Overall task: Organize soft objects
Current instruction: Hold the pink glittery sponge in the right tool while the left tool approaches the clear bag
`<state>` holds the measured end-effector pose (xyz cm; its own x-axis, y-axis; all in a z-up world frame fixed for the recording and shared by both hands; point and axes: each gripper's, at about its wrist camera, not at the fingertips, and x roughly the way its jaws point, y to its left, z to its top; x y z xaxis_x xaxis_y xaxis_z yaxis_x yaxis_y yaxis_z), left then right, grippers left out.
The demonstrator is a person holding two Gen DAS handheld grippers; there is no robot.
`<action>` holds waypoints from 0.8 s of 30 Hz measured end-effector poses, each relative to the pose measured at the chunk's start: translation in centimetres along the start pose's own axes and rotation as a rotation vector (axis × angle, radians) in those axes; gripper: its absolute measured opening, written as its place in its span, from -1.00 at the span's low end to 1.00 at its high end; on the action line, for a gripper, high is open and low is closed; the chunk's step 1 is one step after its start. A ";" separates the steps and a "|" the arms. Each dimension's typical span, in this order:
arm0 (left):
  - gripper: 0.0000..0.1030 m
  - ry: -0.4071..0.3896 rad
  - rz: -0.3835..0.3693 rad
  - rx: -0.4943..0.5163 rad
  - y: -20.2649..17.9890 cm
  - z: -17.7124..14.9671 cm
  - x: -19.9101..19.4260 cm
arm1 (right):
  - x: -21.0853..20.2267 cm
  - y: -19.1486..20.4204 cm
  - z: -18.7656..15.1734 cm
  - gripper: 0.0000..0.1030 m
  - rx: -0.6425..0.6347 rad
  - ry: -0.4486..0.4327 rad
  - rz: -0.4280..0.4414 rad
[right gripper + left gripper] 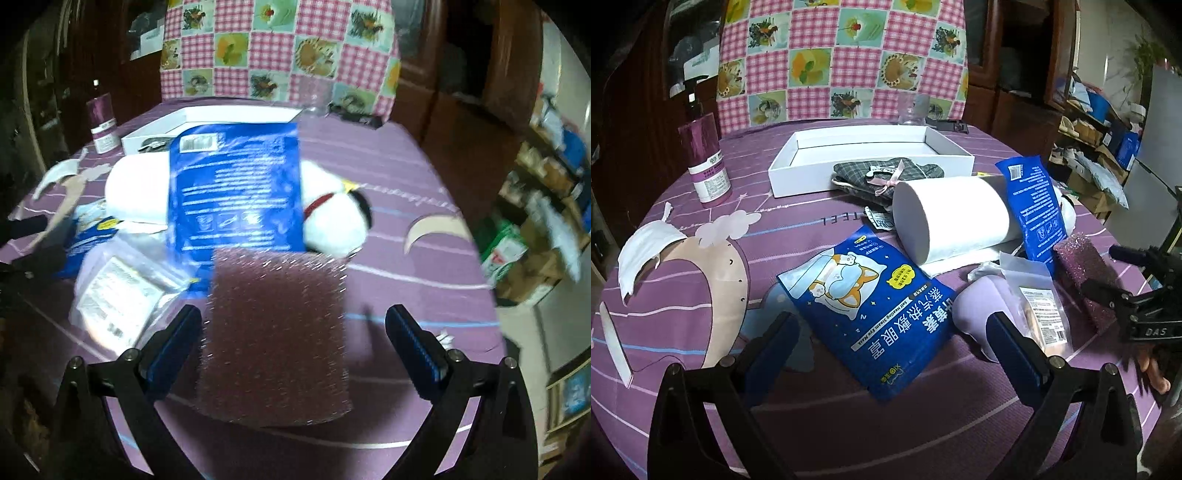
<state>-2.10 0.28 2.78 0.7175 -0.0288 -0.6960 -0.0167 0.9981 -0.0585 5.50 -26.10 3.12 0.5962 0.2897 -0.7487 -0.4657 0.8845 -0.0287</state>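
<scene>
Purple, glittery sponge [275, 325] lies on the tablecloth [406, 192] between our right gripper's [293, 343] wide-open, empty jaws. We judge it light and squashy, best pinched across its long sides. Beyond it lie a blue pouch [236, 184] and the white tray [871, 147]. Our left gripper [892, 345] hovers spread, empty, over the eye-mask packet [871, 302].

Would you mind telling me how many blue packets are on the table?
2. One blue packet lies flat near the left gripper; the other blue packet leans against the white roll. More may be hidden beneath the clutter.
</scene>
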 end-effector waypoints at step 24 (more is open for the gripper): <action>0.90 -0.007 -0.035 -0.019 0.3 0.1 -0.2 | 1.0 0.2 -0.3 0.51 -0.022 0.091 0.021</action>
<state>-2.21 0.57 2.95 0.7225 -0.0637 -0.6884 -0.0041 0.9953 -0.0964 5.80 -25.72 2.11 0.5244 0.2728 -0.8066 -0.4928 0.8698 -0.0262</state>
